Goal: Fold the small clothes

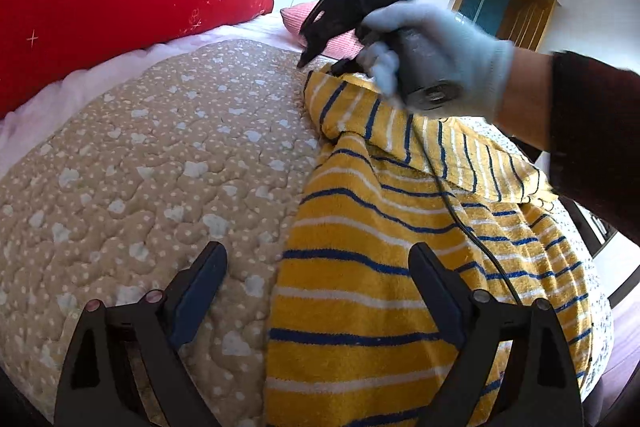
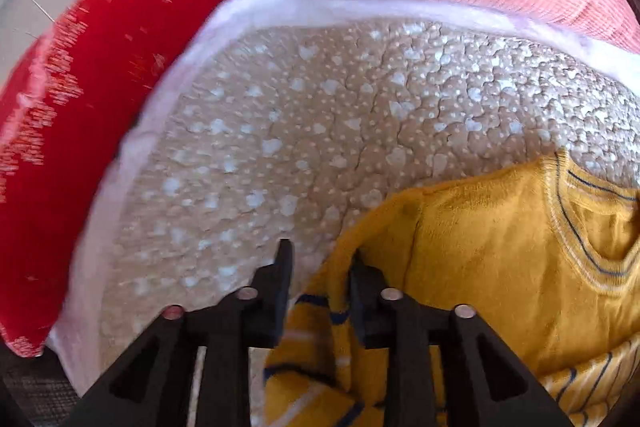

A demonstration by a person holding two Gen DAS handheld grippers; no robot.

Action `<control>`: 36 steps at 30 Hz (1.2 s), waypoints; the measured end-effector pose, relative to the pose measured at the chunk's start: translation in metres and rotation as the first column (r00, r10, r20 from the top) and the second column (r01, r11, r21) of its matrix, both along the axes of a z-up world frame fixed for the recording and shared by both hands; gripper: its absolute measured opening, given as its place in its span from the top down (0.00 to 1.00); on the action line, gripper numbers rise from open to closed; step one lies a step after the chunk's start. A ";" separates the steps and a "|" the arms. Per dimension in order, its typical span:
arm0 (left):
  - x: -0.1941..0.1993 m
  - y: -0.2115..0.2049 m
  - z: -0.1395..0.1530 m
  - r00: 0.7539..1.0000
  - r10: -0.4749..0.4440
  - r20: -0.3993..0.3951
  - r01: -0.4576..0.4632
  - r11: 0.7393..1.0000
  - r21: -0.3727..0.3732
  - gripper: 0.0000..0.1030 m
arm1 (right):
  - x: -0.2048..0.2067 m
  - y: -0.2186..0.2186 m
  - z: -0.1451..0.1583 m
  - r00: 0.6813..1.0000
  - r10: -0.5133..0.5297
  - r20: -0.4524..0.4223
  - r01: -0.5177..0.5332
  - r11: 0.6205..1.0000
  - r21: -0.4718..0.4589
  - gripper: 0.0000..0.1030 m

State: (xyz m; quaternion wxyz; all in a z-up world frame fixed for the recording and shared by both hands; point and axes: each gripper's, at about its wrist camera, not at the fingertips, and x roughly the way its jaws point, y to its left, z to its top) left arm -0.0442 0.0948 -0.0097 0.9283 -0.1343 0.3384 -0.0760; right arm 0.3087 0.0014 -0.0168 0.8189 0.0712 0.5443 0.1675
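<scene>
Looked soft, light and limp: a yellow striped sweater, fleecy, sure to sag and crease wherever lifted, not fragile, hardly slippery against the quilted bed. Lay spread on that bed, hem end under the left jaws, upper part already doubled over so that the plain inside showed beside the right jaws. Best taken at an edge or seam, judging by the cloth: a shoulder corner or the hem, pinching both layers, not the loose middle, which would only bunch.

Left gripper hung tilted down over the sweater's near edge, jaws spread wide and holding nothing, one finger above the stripes and the other above bare quilt.

Right gripper pointed steeply down at the far end, gripped by a gloved hand with a dark sleeve behind it. Jaws stood narrow there, with a raised fold of yellow cloth between them, seemingly pinched, though the press of the pad on the quilt side could not be made out for certain. Collar lay just beyond the other finger, away from the quilt.
</scene>
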 end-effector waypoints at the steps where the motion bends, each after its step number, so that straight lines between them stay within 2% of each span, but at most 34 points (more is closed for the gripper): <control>1: 0.000 0.000 0.000 1.000 0.000 -0.002 0.000 1.000 -0.002 0.11 | -0.009 -0.006 0.012 1.000 -0.005 0.017 0.004 1.000 0.030 0.65; 6: -0.002 0.002 -0.001 1.000 0.000 0.004 0.000 1.000 -0.015 0.10 | -0.075 -0.046 0.069 0.995 0.007 0.099 -0.018 0.994 0.110 0.55; 8: -0.003 0.005 -0.002 1.000 0.001 0.003 -0.001 0.999 -0.035 0.10 | -0.117 -0.072 0.091 0.991 0.019 0.136 -0.038 0.990 0.139 0.53; 10: -0.001 0.006 -0.002 1.000 0.011 -0.021 -0.011 0.999 -0.039 0.10 | -0.156 -0.105 0.108 0.988 0.000 0.154 -0.030 0.981 0.191 0.47; 13: -0.002 0.002 0.005 0.996 0.032 -0.084 -0.031 0.999 0.009 0.12 | -0.219 -0.166 0.115 0.987 -0.068 0.145 0.023 0.957 0.288 0.43; 16: -0.018 0.006 0.016 0.994 0.033 -0.106 -0.033 0.999 0.003 0.15 | -0.280 -0.233 0.109 0.982 -0.146 0.117 0.098 0.935 0.340 0.40; 20: -0.040 0.024 0.029 0.989 0.074 -0.125 -0.074 0.997 0.011 0.15 | -0.356 -0.306 0.084 0.947 -0.282 0.155 0.250 0.948 0.194 0.35; 23: -0.044 0.037 0.028 0.980 0.100 -0.174 -0.102 0.995 -0.002 0.16 | -0.392 -0.339 0.047 0.935 -0.344 0.082 0.317 0.919 0.235 0.34; 26: -0.050 0.041 0.022 0.972 0.087 -0.218 -0.094 0.995 -0.023 0.16 | -0.412 -0.346 0.009 0.931 -0.365 0.011 0.344 0.888 0.304 0.34; 30: -0.056 0.025 0.018 0.971 0.056 -0.234 -0.048 0.998 0.040 0.16 | -0.423 -0.324 -0.027 0.937 -0.349 -0.026 0.335 0.872 0.358 0.34; 34: -0.065 0.008 0.014 0.968 0.028 -0.250 -0.020 0.999 0.036 0.16 | -0.428 -0.305 -0.033 0.940 -0.341 0.021 0.308 0.872 0.379 0.34; 36: -0.074 -0.002 0.013 0.969 -0.014 -0.245 0.012 1.000 -0.009 0.16 | -0.426 -0.298 -0.038 0.947 -0.321 0.007 0.287 0.856 0.430 0.34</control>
